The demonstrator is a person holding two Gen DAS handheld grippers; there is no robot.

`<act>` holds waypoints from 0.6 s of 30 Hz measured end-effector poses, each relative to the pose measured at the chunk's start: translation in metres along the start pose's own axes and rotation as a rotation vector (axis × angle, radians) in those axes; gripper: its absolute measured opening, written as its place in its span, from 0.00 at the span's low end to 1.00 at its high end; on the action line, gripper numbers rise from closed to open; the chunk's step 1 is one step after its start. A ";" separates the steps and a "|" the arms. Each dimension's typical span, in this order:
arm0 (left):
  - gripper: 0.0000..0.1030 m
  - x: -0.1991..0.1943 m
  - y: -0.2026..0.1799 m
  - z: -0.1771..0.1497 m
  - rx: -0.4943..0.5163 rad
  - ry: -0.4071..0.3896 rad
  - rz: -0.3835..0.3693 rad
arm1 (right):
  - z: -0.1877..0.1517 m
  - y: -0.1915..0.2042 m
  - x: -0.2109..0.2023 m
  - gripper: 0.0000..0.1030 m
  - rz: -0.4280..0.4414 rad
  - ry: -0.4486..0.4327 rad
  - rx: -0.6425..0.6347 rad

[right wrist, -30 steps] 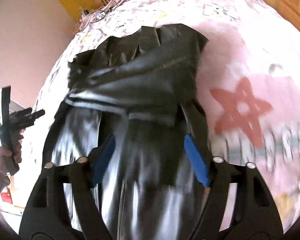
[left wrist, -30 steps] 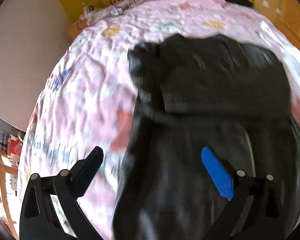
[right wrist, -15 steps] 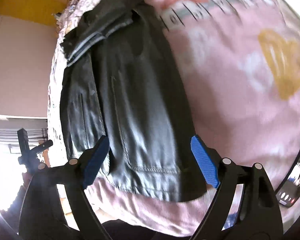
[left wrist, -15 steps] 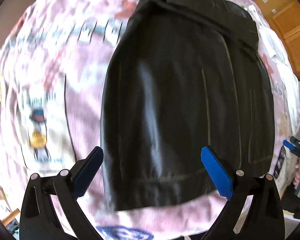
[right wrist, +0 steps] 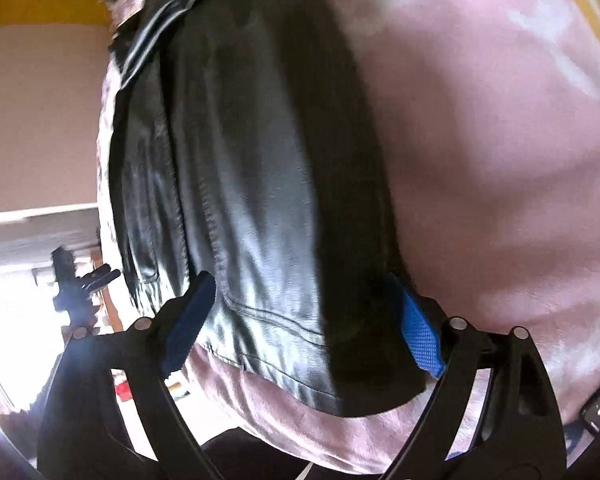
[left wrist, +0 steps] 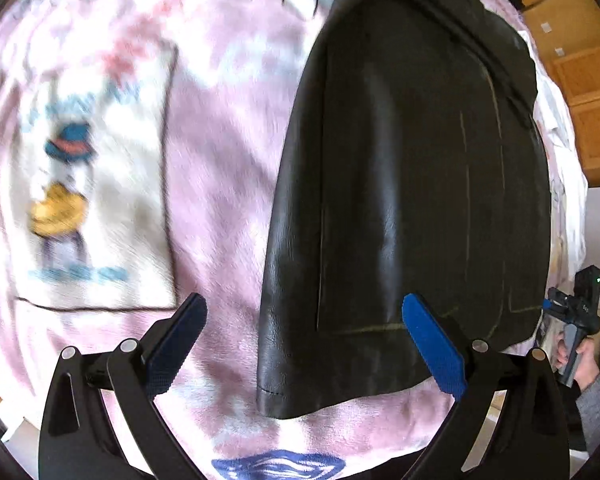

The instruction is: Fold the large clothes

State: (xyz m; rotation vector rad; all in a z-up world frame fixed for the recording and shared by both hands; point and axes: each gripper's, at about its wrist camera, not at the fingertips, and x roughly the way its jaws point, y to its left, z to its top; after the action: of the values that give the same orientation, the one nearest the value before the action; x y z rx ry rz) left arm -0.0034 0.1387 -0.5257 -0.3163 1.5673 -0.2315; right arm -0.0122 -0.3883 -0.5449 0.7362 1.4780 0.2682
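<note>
A black leather jacket lies flat on a pink patterned blanket, its hem toward me near the bed's front edge. My left gripper is open and empty, just above the hem's left corner. In the right wrist view the jacket fills the middle, its hem between the blue pads. My right gripper is open and holds nothing, over the hem's right part. The right gripper also shows in the left wrist view, held in a hand.
The blanket covers a bed, and its front edge runs just below the hem. Wooden cabinets stand at the far right. A pale wall and a bright window area lie left of the bed. The left gripper shows at the left.
Both grippers have pulled back from over the jacket's folded top toward its hem at the bed's near edge. Both stayed open and empty.
</note>
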 end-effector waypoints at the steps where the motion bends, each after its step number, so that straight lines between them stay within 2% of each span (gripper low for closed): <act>1: 0.92 0.007 0.000 -0.002 0.002 0.021 -0.009 | -0.001 0.004 0.001 0.83 -0.016 0.005 -0.023; 3: 0.92 0.021 -0.003 -0.007 0.024 0.053 -0.039 | -0.003 0.013 0.006 0.83 -0.031 0.019 -0.077; 5: 0.92 0.031 -0.007 -0.012 0.055 0.064 -0.046 | -0.004 0.016 0.008 0.83 -0.006 0.032 -0.091; 7: 0.92 0.034 -0.010 -0.013 0.068 0.062 -0.061 | -0.005 0.019 0.010 0.83 0.029 0.042 -0.095; 9: 0.92 0.034 -0.018 -0.011 0.068 0.051 -0.111 | -0.006 0.026 0.015 0.83 0.042 0.056 -0.119; 11: 0.92 0.033 -0.025 -0.008 0.074 0.046 -0.157 | -0.004 0.032 0.025 0.86 -0.023 0.075 -0.154; 12: 0.92 0.036 -0.028 -0.007 0.087 0.054 -0.143 | -0.003 0.029 0.038 0.86 -0.113 0.125 -0.151; 13: 0.92 0.042 -0.029 -0.007 0.093 0.064 -0.129 | -0.003 0.030 0.047 0.86 -0.144 0.153 -0.145; 18: 0.92 0.058 -0.026 0.000 0.057 0.085 -0.127 | -0.004 0.034 0.061 0.94 -0.194 0.120 -0.120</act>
State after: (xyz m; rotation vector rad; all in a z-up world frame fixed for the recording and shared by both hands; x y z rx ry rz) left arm -0.0019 0.0942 -0.5710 -0.3661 1.6232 -0.3922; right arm -0.0005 -0.3257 -0.5733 0.4837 1.6198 0.2532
